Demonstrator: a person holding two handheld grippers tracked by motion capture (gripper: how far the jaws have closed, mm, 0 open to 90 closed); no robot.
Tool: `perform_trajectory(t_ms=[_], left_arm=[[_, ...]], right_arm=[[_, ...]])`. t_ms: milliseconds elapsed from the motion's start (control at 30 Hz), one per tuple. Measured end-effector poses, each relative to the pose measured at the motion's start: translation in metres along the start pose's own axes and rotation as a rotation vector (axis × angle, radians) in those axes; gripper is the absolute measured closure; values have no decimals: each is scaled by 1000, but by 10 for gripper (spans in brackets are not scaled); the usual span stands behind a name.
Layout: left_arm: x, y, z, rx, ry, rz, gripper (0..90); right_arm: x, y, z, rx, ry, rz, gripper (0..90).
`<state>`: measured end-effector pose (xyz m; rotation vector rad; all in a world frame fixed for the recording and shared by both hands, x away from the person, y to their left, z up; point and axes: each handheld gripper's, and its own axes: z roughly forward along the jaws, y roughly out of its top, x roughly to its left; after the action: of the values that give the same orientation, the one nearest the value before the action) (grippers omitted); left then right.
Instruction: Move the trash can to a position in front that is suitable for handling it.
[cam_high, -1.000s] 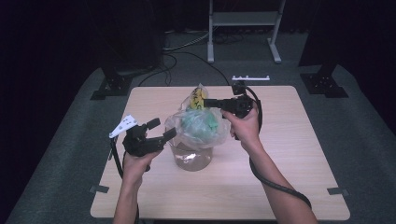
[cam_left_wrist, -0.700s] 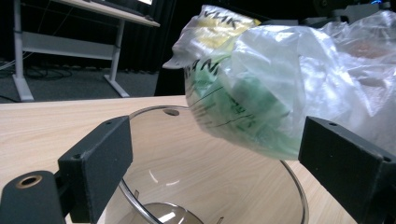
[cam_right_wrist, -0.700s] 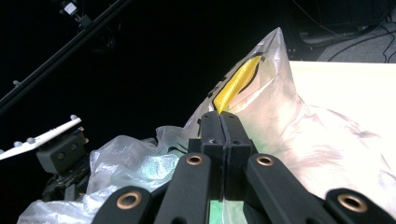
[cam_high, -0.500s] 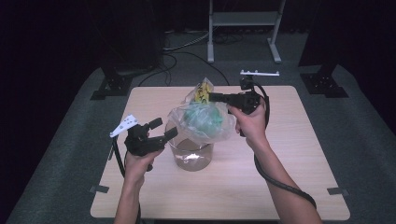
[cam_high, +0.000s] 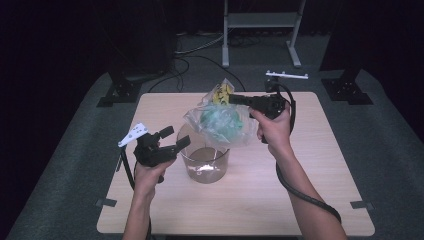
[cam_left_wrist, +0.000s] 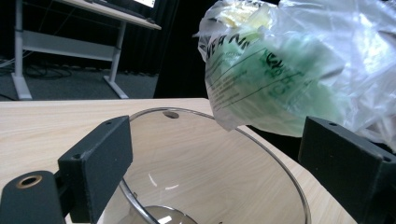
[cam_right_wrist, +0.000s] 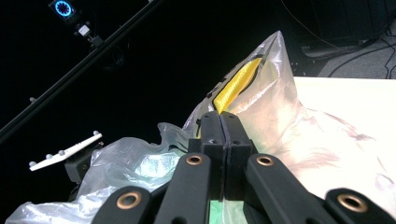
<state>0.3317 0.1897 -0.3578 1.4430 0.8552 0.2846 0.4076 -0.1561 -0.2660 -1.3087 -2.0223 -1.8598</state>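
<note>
Lifted higher, plastic bag (cam_high: 220, 122) hangs from right gripper (cam_high: 235, 98) over glass bowl (cam_high: 204, 162).

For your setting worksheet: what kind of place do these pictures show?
Probably a recording studio or lab: black curtains behind, a light wooden table on grey carpet, black stand feet and loose cables.

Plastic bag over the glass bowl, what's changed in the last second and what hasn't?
The right gripper, shut on the plastic bag, has lifted it up and toward the table's far edge, so it hangs higher over the glass bowl. The left gripper stays open beside the bowl, which hasn't moved.
</note>
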Motion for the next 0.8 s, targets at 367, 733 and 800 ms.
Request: perform_trajectory(t_ms=[367, 733, 800], left_arm=[[0, -2, -1, -6, 11, -2, 87], [-1, -2, -7, 2, 30, 13, 87], [-2, -1, -7, 2, 32, 18, 87]], right_arm=[[-7, 6, -13, -35, -2, 14, 900], [-16, 4, -24, -53, -17, 17, 900], [-20, 1, -28, -57, -23, 29, 900]])
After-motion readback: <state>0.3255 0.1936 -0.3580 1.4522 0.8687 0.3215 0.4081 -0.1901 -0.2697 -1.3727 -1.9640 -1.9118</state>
